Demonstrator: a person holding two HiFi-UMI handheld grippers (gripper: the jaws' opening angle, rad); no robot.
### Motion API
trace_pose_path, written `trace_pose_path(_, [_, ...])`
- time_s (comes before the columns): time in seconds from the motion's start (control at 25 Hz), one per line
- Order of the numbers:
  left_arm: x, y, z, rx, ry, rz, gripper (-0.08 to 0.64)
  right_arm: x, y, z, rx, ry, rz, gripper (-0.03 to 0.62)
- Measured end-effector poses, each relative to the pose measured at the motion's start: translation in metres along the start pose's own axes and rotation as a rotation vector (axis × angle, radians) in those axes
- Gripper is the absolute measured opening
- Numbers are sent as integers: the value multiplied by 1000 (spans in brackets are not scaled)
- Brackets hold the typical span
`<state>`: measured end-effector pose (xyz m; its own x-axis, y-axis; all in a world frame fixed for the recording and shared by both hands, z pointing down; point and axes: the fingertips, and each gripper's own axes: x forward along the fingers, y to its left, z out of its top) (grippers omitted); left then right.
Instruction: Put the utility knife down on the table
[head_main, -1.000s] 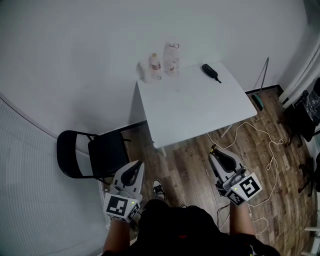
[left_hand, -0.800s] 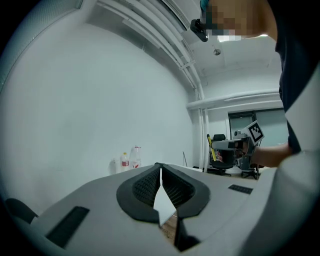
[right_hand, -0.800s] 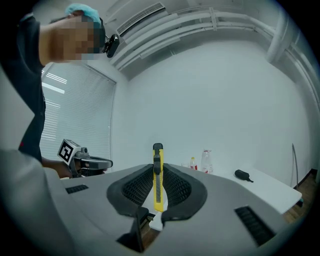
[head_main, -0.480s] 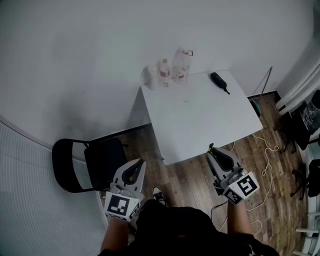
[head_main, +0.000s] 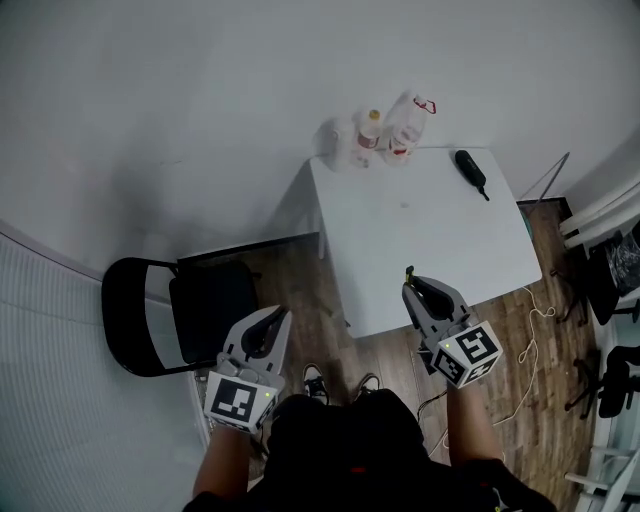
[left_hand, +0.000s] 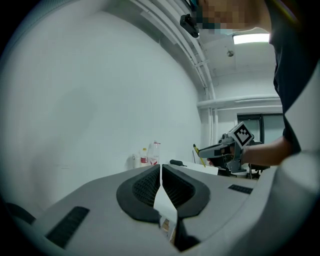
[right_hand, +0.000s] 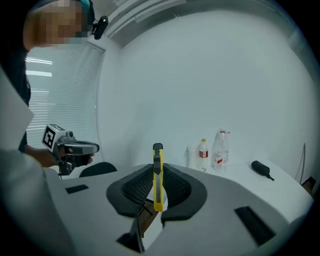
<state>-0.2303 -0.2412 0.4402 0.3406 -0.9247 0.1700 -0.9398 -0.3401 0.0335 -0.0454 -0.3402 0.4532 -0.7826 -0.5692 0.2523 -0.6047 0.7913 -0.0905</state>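
Note:
A yellow utility knife (right_hand: 158, 176) stands upright between the jaws of my right gripper (right_hand: 158, 167), which is shut on it. In the head view the right gripper (head_main: 418, 290) hovers over the near left part of the white table (head_main: 440, 235), the knife's tip (head_main: 409, 272) poking out ahead. My left gripper (head_main: 266, 335) hangs low to the left, off the table and beside the chair. Its jaws are shut with nothing between them in the left gripper view (left_hand: 160, 167). That view also shows the knife (left_hand: 196, 150) in the right gripper (left_hand: 226, 148).
Several plastic bottles (head_main: 388, 130) stand at the table's far edge against the wall. A black handheld object (head_main: 471, 171) lies at the table's far right. A black folding chair (head_main: 155, 320) stands left of the table. A white cable (head_main: 527, 345) trails over the wood floor.
The person has stepped closer to the table. The right gripper with the knife has gone from over the floor to above the table's near edge. The left gripper stays low.

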Motion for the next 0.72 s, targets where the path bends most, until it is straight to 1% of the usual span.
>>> trace_pose_path(0.16, [7, -4, -6, -20, 22, 12, 31, 41, -16, -33, 21, 107, 36, 71])
trace_pose_path(0.28, [11, -10, -13, -39, 53, 27, 31, 68, -26, -67, 25, 200, 64, 71])
trace_pose_path(0.36, [16, -11, -21, -42, 79, 37, 31, 89, -36, -92, 0, 278, 61, 71])
trace_pose_path(0.48, [24, -11, -26, -59, 91, 53, 31, 120, -46, -130, -34, 404, 65, 71])
trace_pose_path(0.72, [30, -5, -45, -111, 137, 83, 31, 161, -46, -200, -66, 626, 113, 71])
